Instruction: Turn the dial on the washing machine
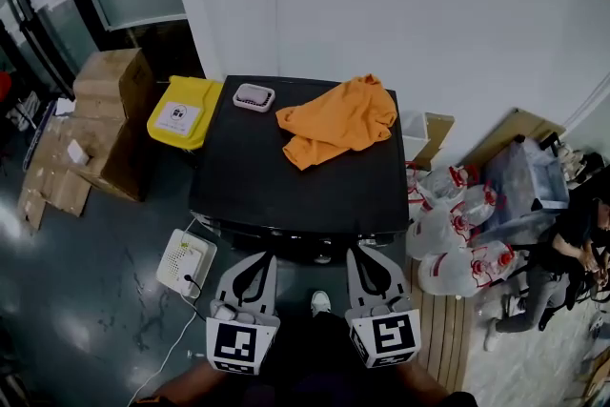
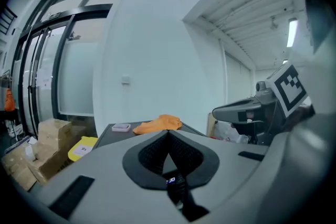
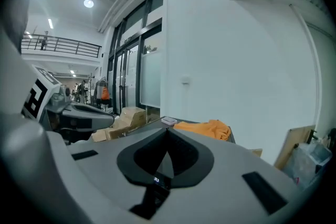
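The washing machine (image 1: 257, 186) is a black box seen from above, its front edge just ahead of both grippers. No dial shows in any view. On its lid lie an orange cloth (image 1: 338, 121) (image 2: 160, 123) (image 3: 207, 127) and a small white tray (image 1: 254, 96). My left gripper (image 1: 258, 258) (image 2: 168, 134) is held before the machine's front left, jaws shut with nothing between them. Beside it, my right gripper (image 1: 361, 254) (image 3: 168, 131) is before the front right, also shut and empty. Both point at the machine from a little below lid height.
Cardboard boxes (image 1: 110, 119) and a yellow bin (image 1: 183, 112) stand left of the machine. A white device with a cable (image 1: 186, 262) lies on the floor near my left gripper. Plastic bags (image 1: 448, 229) and a seated person (image 1: 562, 253) are on the right. A white wall (image 1: 400, 5) is behind.
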Demonstrator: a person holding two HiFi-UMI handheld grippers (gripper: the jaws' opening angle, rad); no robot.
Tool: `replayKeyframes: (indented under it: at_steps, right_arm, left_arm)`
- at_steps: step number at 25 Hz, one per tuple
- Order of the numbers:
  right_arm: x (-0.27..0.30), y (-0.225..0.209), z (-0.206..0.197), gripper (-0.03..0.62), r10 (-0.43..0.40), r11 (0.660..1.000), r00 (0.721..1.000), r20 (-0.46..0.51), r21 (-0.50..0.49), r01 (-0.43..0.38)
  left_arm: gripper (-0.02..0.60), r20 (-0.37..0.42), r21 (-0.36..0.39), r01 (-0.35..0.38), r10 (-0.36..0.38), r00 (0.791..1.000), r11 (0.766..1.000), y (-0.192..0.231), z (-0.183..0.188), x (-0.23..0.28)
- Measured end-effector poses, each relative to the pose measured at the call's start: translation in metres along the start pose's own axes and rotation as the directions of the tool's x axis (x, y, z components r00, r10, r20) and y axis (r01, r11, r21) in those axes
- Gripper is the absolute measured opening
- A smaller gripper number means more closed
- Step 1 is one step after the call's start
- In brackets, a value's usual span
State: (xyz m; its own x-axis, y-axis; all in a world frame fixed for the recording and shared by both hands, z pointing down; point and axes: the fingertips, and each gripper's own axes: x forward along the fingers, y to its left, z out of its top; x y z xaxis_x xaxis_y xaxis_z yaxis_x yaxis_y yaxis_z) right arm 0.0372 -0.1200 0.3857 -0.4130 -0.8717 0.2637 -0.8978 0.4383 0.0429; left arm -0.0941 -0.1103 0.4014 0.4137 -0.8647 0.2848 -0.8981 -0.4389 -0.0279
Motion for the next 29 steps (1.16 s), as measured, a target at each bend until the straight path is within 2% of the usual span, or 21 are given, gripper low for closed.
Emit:
replayKeyframes:
  at_steps: [3,7,20,29]
  right_arm:
    - [0.000,0.012,0.004,0.015,0.032,0.999,0.999,-0.012,-0.030,-0.032]
    - [0.007,0.020,0.000,0.015,0.050,0.998,0.999,-0.013,-0.027,-0.050]
    - [0.024,0.019,0.002,0.014,0.052,0.998,0.999,-0.009,-0.026,-0.052]
    - [0.022,0.020,-0.001,0.014,0.048,0.999,0.999,-0.012,-0.010,-0.049]
  left_arm:
    - [0.011,-0.025,-0.008,-0.001,0.001,1.000,1.000,-0.002,-0.001,-0.001]
    - [0.011,-0.013,-0.005,0.001,-0.001,1.000,1.000,0.000,-0.001,0.006]
    - [0.011,-0.018,-0.024,-0.024,0.024,1.000,0.999,0.014,-0.003,0.013]
    - [0.011,0.009,-0.016,-0.027,0.027,1.000,1.000,0.016,0.000,0.011]
